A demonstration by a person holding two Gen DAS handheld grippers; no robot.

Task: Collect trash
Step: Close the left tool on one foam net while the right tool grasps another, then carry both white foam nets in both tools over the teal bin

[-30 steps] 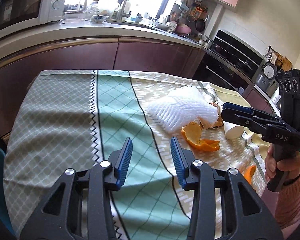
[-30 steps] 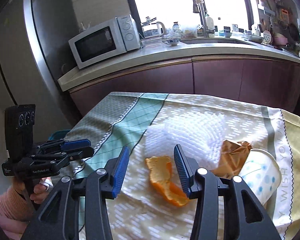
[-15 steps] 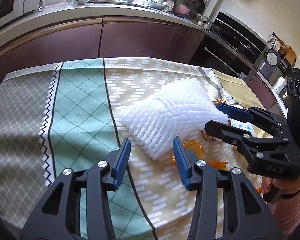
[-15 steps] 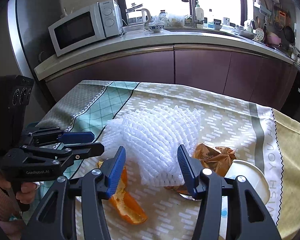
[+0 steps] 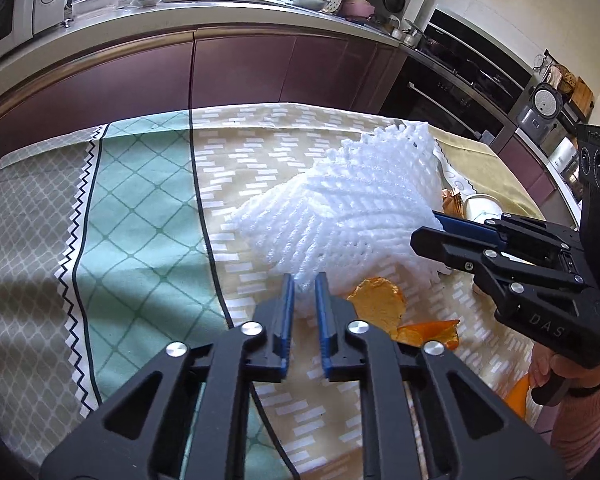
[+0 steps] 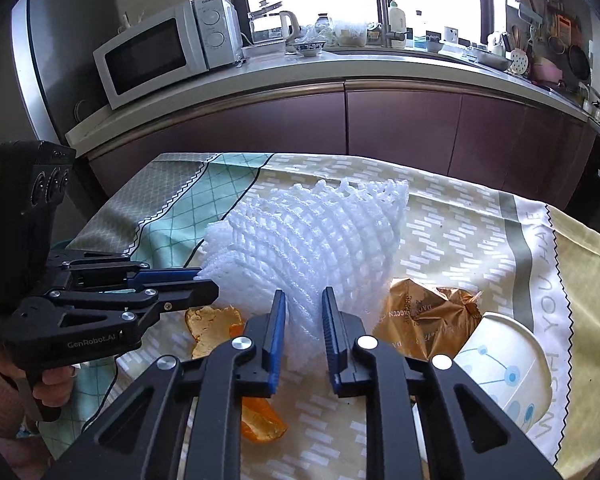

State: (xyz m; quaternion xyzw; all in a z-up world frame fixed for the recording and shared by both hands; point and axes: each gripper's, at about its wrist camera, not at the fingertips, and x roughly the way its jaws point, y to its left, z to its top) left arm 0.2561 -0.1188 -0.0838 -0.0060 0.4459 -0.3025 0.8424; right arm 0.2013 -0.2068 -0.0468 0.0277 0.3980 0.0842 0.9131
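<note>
- Left wrist view: left gripper (image 5: pixel 302 294) jaws were closing on the near corner of the white foam net (image 5: pixel 340 216), pinching it so the pile lifts as one; orange peel (image 5: pixel 378 304) lay just beside on the tablecloth (image 5: pixel 140 216).
- Right wrist view: right gripper (image 6: pixel 304 312) jaws were closing on the net's opposite edge, sharing the floppy load; gold wrapper (image 6: pixel 424 316) and paper cup (image 6: pixel 500 364) waited alongside.

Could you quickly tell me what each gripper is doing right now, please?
Left gripper: jaws closing, pinching a corner of the white foam net.
Right gripper: jaws closing, pinching the same foam net's near edge.
</note>
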